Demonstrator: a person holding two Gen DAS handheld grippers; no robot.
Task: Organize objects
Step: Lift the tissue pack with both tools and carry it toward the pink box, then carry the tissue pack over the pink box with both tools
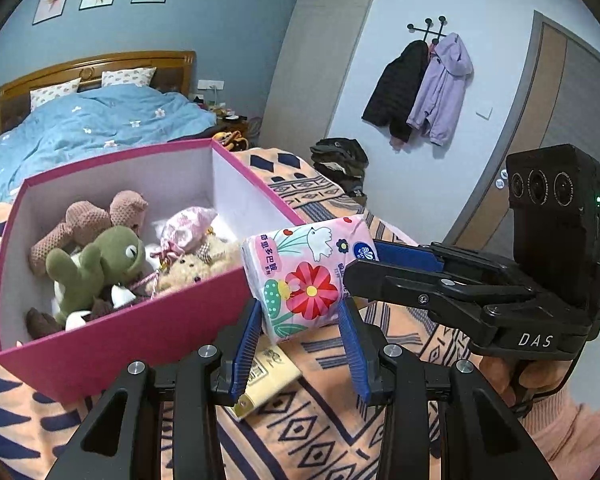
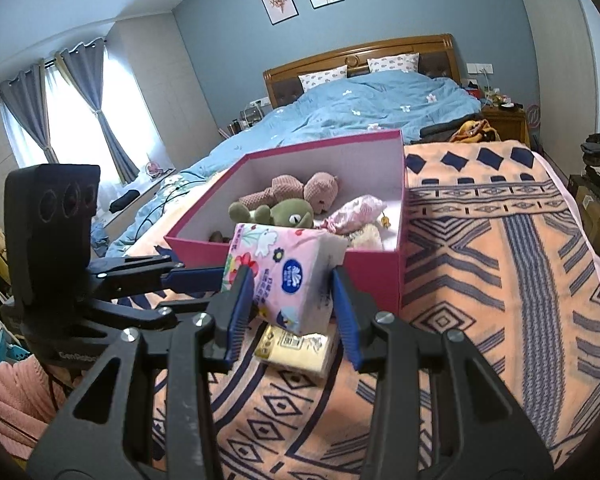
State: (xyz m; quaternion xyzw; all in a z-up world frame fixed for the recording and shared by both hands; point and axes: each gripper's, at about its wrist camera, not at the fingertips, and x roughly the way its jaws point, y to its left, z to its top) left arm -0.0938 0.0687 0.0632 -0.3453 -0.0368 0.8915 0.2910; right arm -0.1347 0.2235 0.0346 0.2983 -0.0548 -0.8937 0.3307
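A pink flowered tissue pack is held in the air just in front of the pink box. Both grippers clamp it: my left gripper grips its near sides, and my right gripper grips the pack from the other side. The right gripper's fingers also show in the left wrist view. The box holds a green frog plush, a brown knitted plush and a pink pouch. A yellow tissue pack lies on the blanket under the held pack.
The box stands on an orange patterned blanket over the bed's foot. A blue duvet covers the bed behind. Jackets hang on the wall, and folded clothes are stacked to the right.
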